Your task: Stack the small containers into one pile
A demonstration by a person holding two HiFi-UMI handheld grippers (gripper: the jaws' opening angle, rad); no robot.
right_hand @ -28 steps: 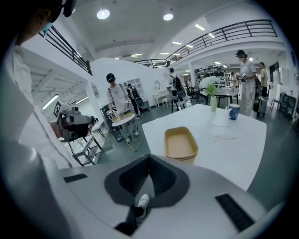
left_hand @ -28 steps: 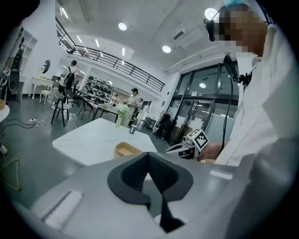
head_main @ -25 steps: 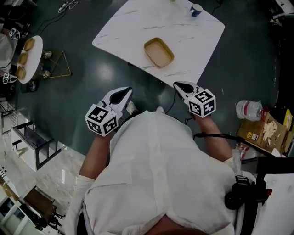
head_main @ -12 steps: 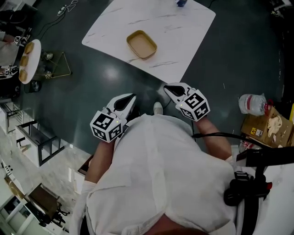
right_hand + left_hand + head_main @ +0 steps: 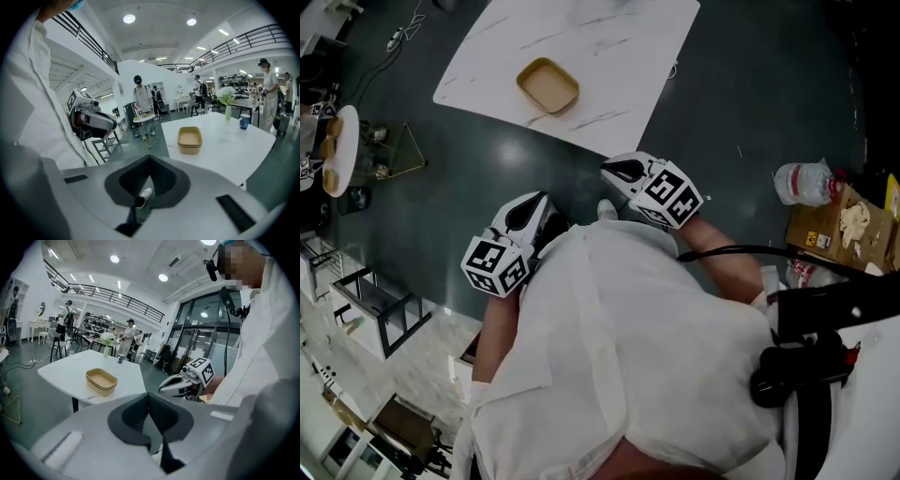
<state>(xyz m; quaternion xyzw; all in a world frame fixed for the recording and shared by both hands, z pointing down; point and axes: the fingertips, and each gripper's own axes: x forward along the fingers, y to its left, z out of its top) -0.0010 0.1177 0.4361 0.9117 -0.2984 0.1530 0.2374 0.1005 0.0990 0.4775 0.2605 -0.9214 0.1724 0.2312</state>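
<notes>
The tan small containers (image 5: pixel 547 85) sit nested in one short pile on the white marble table (image 5: pixel 609 56), well away from both grippers. The same pile (image 5: pixel 101 380) shows in the left gripper view and, as the pile (image 5: pixel 189 139), in the right gripper view. My left gripper (image 5: pixel 517 216) is held low by the person's white shirt, jaws shut and empty. My right gripper (image 5: pixel 617 170) hovers over the dark floor just off the table's near edge, also shut on nothing. Each gripper sees the other: the right gripper (image 5: pixel 180 383) and the left gripper (image 5: pixel 96 121).
A blue cup (image 5: pixel 244 122) and a vase (image 5: pixel 228 112) stand at the table's far side. A small round side table (image 5: pixel 337 150) is at the left. A water bottle (image 5: pixel 802 183) and a cardboard box (image 5: pixel 844 234) lie on the floor at right. Several people stand in the background.
The person has backed away from the table: table and container pile slid up and left in the head view. Both grippers stayed shut and close to the body.
</notes>
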